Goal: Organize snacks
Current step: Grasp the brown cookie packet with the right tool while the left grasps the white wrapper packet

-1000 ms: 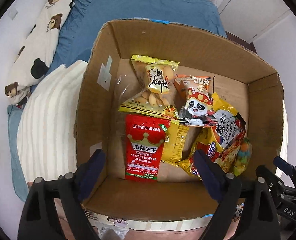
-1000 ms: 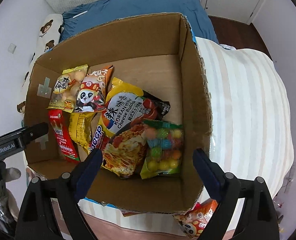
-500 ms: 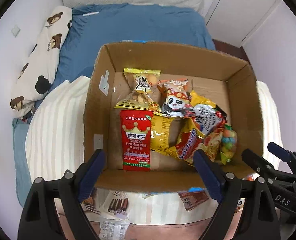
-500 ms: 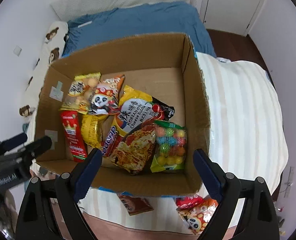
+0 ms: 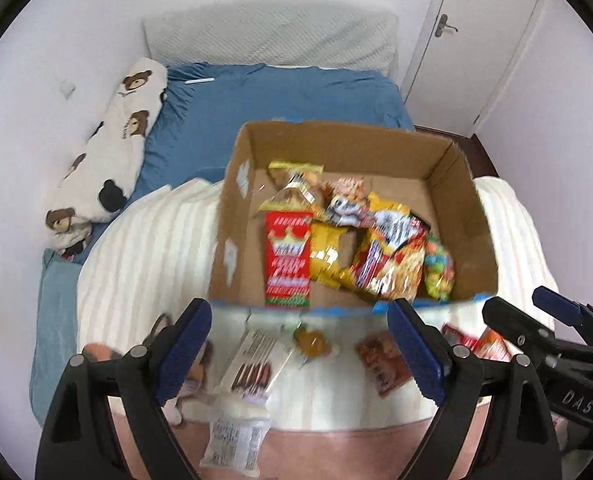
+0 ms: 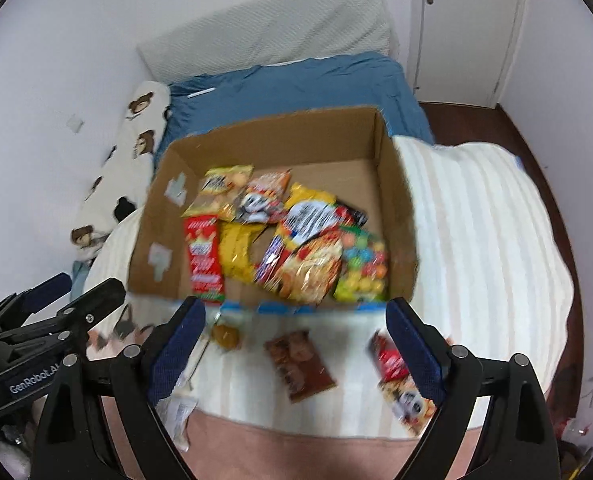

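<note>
An open cardboard box (image 5: 240,240) (image 6: 396,224) stands on a striped cream blanket and holds several snack packs, among them a red pack (image 5: 287,258) (image 6: 203,258). Loose packs lie on the blanket in front of the box: a white pack with dark sticks (image 5: 252,368), a brown pack (image 6: 300,364) (image 5: 382,360), and a red panda pack (image 6: 400,380). My left gripper (image 5: 298,354) is open and empty, above the loose packs. My right gripper (image 6: 294,350) is open and empty, above the brown pack.
The blanket (image 6: 476,240) covers a bed with a blue sheet (image 5: 276,100). A bear-print pillow (image 5: 108,152) lies at the left by the wall. A white door (image 5: 468,40) is at the back right. Dark wood floor (image 6: 552,184) runs along the bed's right side.
Both grippers have pulled back and up from over the box. The box now looks smaller and farther, and the loose packs in front of it have come into view.
</note>
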The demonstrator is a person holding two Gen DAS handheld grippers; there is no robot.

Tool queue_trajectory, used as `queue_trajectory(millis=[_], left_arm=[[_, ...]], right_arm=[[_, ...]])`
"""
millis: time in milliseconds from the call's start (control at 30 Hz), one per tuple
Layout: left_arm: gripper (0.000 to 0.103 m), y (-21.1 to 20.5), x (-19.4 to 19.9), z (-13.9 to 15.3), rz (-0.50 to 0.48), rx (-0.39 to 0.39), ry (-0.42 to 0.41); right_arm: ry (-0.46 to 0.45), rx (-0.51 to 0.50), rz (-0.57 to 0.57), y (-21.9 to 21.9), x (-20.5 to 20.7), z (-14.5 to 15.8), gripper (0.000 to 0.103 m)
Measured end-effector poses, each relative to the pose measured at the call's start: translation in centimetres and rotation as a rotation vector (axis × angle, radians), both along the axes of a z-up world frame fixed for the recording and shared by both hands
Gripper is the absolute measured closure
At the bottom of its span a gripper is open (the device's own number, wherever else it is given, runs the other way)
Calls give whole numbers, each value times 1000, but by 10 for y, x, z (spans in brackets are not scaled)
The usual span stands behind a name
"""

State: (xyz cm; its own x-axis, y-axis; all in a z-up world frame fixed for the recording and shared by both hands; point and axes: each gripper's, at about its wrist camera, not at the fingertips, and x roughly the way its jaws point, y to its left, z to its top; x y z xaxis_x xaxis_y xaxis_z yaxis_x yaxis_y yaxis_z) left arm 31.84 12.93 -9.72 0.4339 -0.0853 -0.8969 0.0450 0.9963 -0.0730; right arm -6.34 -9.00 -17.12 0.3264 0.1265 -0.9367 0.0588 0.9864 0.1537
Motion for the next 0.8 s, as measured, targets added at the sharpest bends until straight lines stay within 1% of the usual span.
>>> queue_trajectory(millis=[33, 67, 167, 200, 300, 367, 467, 567, 667, 700, 800], left_arm=[[13, 6, -10, -8, 15, 6, 12], [13, 9, -16, -14, 30, 7, 23], [13, 30, -40, -51, 107, -23, 113], [13, 42, -49, -70, 155, -42, 163], [13, 65, -70, -111, 244, -87, 261], [13, 77, -83, -136, 279, -79, 301], [13, 82, -96, -162, 279, -72, 349], [13, 81, -104, -183, 260, -66, 377], [13, 74, -107, -199, 225, -41, 400], [13, 71, -108, -203, 213, -20, 402], [13, 62, -110, -210, 178, 26, 404]], right_arm=[[7, 5, 13, 3, -8, -3, 32], [20, 6, 25, 7, -16, -8, 34], [65, 25, 48, 15, -34, -33, 34], [82, 30, 50, 17, -37, -43, 34], [164, 77, 39, 18, -45, -83, 34], [220, 76, 38, 19, -46, -109, 34], [291, 31, 56, 23, -46, -149, 32], [314, -13, 82, 29, -42, -176, 31], [322, -98, 109, 38, -35, -199, 31], [316, -134, 112, 39, -33, -205, 31], [303, -164, 122, 43, -30, -216, 31]])
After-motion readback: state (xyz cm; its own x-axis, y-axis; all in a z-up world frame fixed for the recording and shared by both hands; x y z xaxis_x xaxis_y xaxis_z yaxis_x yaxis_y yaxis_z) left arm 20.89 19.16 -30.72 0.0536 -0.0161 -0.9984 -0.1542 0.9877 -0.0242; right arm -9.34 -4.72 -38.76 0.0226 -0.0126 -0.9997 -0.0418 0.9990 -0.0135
